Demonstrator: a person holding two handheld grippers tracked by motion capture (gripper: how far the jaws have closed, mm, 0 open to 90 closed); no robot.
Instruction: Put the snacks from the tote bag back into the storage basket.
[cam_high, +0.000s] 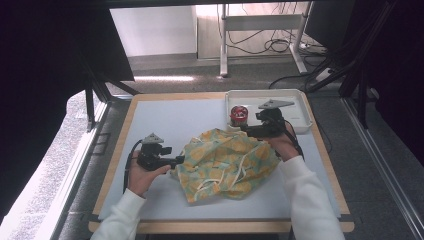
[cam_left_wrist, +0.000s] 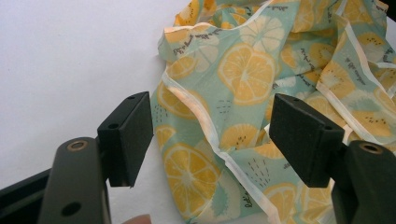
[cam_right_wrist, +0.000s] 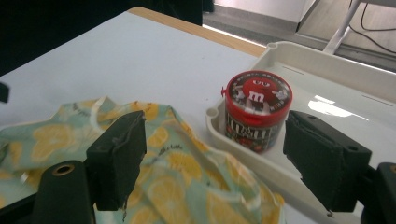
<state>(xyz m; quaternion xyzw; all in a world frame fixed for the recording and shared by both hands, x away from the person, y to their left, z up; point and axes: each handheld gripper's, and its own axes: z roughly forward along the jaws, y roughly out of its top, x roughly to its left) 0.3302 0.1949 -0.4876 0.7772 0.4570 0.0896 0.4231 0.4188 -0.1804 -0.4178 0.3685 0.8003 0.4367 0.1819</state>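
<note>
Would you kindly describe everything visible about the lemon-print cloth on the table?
The cloth is thin, pale green fabric printed with yellow lemon slices and edged in cream trim. It lies crumpled on the white table mat. The left gripper has its open jaws around one edge; the far corner reaches the white tray.

I'm working in what looks like a lab or office test room: a wood-edged table (cam_high: 115, 150) on grey carpet (cam_high: 200, 77), dark curtains (cam_high: 45, 55) at the sides, loose cables (cam_high: 260, 42) under a metal-legged desk (cam_high: 260, 22) behind.
</note>
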